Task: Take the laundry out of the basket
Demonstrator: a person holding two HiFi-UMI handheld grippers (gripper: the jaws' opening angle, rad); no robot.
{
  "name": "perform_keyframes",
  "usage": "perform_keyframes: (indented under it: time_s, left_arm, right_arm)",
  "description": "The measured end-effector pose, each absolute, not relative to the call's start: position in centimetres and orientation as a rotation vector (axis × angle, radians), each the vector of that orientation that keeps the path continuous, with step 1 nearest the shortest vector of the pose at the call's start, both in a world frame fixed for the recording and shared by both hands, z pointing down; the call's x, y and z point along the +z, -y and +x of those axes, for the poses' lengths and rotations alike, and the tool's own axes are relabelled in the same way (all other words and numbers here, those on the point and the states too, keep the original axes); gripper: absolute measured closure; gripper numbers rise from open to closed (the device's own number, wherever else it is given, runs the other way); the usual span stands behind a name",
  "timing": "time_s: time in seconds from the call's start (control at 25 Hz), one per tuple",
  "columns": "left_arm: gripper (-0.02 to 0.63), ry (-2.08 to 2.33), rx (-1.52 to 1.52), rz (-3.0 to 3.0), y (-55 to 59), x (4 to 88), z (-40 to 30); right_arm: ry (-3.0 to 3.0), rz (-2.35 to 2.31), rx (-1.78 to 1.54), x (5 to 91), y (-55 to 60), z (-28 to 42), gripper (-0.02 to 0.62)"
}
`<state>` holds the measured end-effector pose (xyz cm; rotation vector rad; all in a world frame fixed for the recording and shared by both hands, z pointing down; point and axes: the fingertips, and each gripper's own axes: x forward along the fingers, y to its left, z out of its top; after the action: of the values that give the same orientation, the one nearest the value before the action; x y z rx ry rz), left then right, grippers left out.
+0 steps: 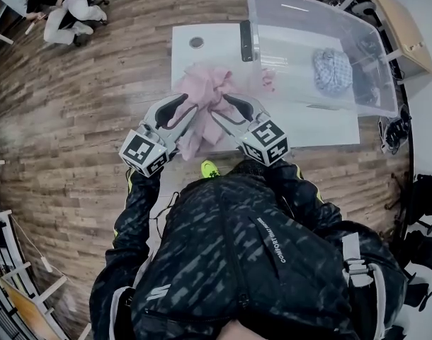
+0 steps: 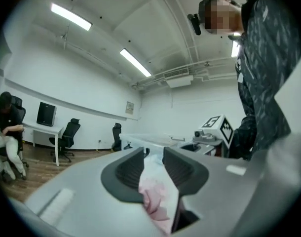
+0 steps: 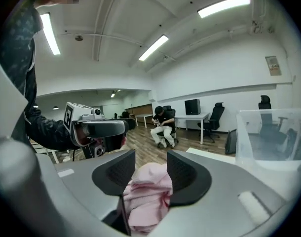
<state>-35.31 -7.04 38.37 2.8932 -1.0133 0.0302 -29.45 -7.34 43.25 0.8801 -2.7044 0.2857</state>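
A pink garment (image 1: 205, 91) hangs bunched in the air over the near edge of the white table (image 1: 184, 59), held from both sides. My left gripper (image 1: 180, 108) is shut on its left part, and pink cloth (image 2: 155, 196) fills the gap between the dark pads (image 2: 131, 169). On the garment's right part my right gripper (image 1: 230, 106) is shut too, with the pink cloth (image 3: 148, 194) squeezed between its pads (image 3: 182, 169). The clear plastic basket (image 1: 294, 20) stands on the table just to the right. A blue patterned garment (image 1: 333, 69) lies inside it.
A small round object (image 1: 196, 42) lies on the table's far left. The basket has a black latch (image 1: 246, 40) on its near end. A person (image 1: 64, 9) sits at the far left on the wood floor area. Desks and office chairs (image 2: 66, 135) line the wall.
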Motion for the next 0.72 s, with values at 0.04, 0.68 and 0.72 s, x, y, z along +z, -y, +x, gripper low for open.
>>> perform_keyframes:
  time_s: [0.04, 0.68, 0.72]
  left_arm:
    - [0.496, 1.013, 0.018, 2.911, 7.2, 37.5, -35.1]
    - [0.598, 0.951, -0.127, 2.922, 7.0, 31.9, -30.0]
    - [0.598, 0.953, -0.113, 2.925, 7.2, 31.8, -29.5]
  right_arm:
    - [2.721, 0.882, 0.247, 42.1, 7.5, -29.6, 0.411]
    - [2.8, 0.907, 0.01, 35.0, 7.5, -29.0, 0.572]
    - [2.804, 0.914, 0.005, 34.7, 7.7, -28.6, 0.574]
